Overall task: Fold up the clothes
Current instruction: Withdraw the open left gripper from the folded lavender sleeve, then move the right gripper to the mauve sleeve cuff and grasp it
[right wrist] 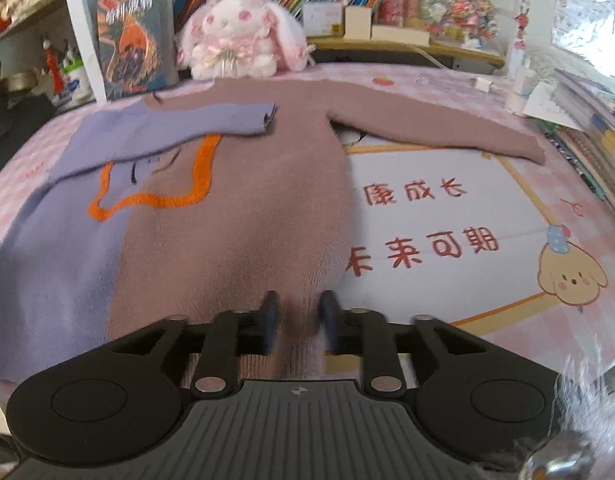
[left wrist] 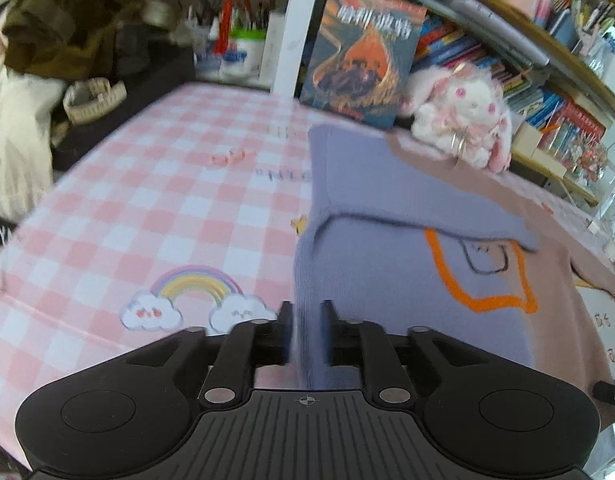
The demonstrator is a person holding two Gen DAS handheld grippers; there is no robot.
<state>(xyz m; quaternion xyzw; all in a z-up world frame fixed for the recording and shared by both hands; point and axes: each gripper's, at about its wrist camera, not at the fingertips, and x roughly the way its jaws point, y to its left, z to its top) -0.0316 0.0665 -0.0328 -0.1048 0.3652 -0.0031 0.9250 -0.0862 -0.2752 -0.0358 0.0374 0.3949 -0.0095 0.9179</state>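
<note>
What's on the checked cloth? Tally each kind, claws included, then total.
Sweater: 1
Plush rabbit: 1
Upright book: 1
Claws: 2, left claw and right claw, each shut on the sweater's hem
Total: 5

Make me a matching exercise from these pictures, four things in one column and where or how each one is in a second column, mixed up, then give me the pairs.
Things:
1. purple sleeve
2. brown sleeve
3. plush bunny
4. left gripper

States:
A. stretched out flat on the tablecloth
B. sitting beyond the sweater's collar
C. folded across the chest
D. shut on the purple hem

Pairs: 1-C, 2-A, 3-B, 4-D
</note>
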